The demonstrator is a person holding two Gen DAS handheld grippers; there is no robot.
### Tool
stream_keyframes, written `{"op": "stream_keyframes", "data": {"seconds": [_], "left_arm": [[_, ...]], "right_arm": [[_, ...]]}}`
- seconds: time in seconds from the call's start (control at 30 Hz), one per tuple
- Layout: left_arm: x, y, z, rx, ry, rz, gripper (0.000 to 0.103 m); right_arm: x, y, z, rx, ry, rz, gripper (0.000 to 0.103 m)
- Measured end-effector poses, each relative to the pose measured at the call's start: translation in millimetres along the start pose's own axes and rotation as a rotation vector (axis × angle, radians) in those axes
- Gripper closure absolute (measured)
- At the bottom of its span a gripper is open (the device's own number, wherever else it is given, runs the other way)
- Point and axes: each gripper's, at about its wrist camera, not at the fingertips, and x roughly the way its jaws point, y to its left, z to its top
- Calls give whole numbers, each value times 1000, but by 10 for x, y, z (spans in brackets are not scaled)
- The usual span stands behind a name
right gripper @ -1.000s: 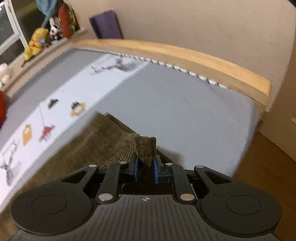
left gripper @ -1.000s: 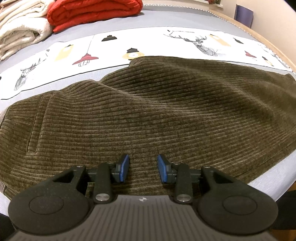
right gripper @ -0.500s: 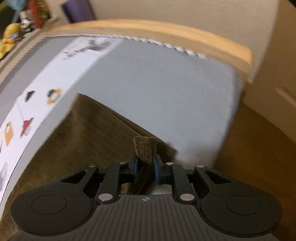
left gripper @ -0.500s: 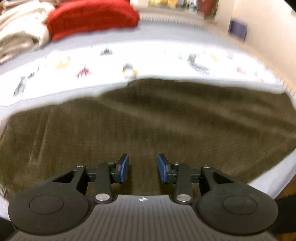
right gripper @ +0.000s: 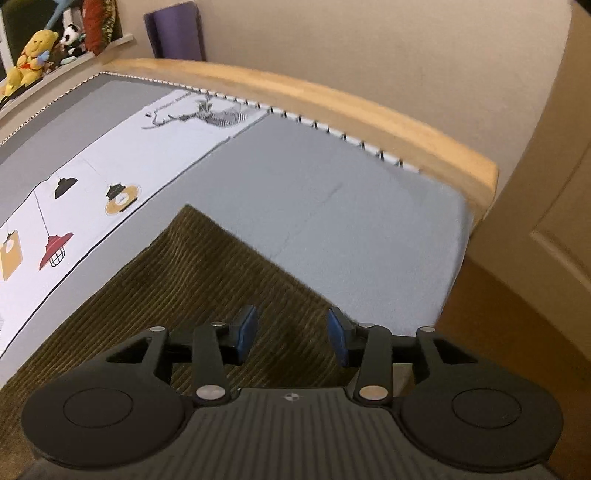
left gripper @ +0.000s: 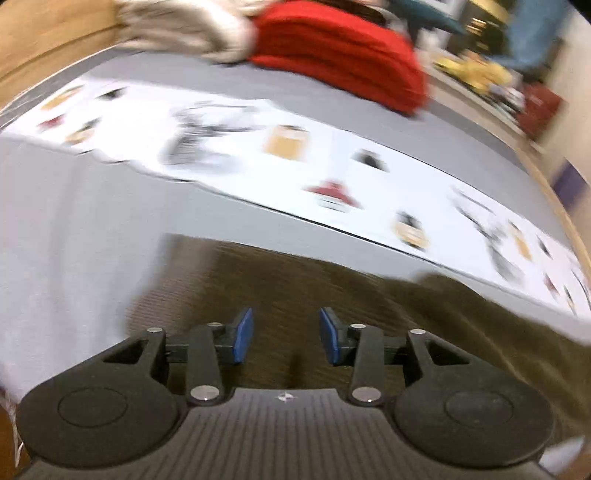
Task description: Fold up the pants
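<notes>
Olive-brown corduroy pants [right gripper: 192, 280] lie flat on the grey bed cover [right gripper: 332, 206]. In the right wrist view my right gripper [right gripper: 291, 338] hovers over the pants' right end near the bed's corner; its jaws are opening and nothing is pinched between the blue pads [right gripper: 248, 332]. In the blurred left wrist view my left gripper [left gripper: 286, 334] hangs above the left end of the pants [left gripper: 369, 314], its jaws opening too, with only fabric below the gap and no cloth gripped.
A white printed strip [left gripper: 295, 158] runs across the bed beyond the pants. A red folded blanket [left gripper: 340, 55] and a cream one [left gripper: 184, 26] lie at the far side. A wooden bed rail [right gripper: 332, 96] borders the mattress; plush toys [right gripper: 29, 62] sit on a shelf.
My right gripper has let go of the pants corner it was pinching, and that corner now lies flat. My left gripper swung leftward and rolled, so its view is now over the pants' left end.
</notes>
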Motion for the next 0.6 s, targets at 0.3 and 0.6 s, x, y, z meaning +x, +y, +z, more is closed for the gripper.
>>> {"op": "stream_keyframes", "data": {"seconds": [0.3, 0.6], "left_arm": [[240, 927, 87, -311, 98, 41, 47], [236, 883, 79, -263, 98, 32, 66]], "right_arm": [[131, -163, -84, 86, 117, 26, 59], [171, -176, -135, 103, 158, 36, 59]]}}
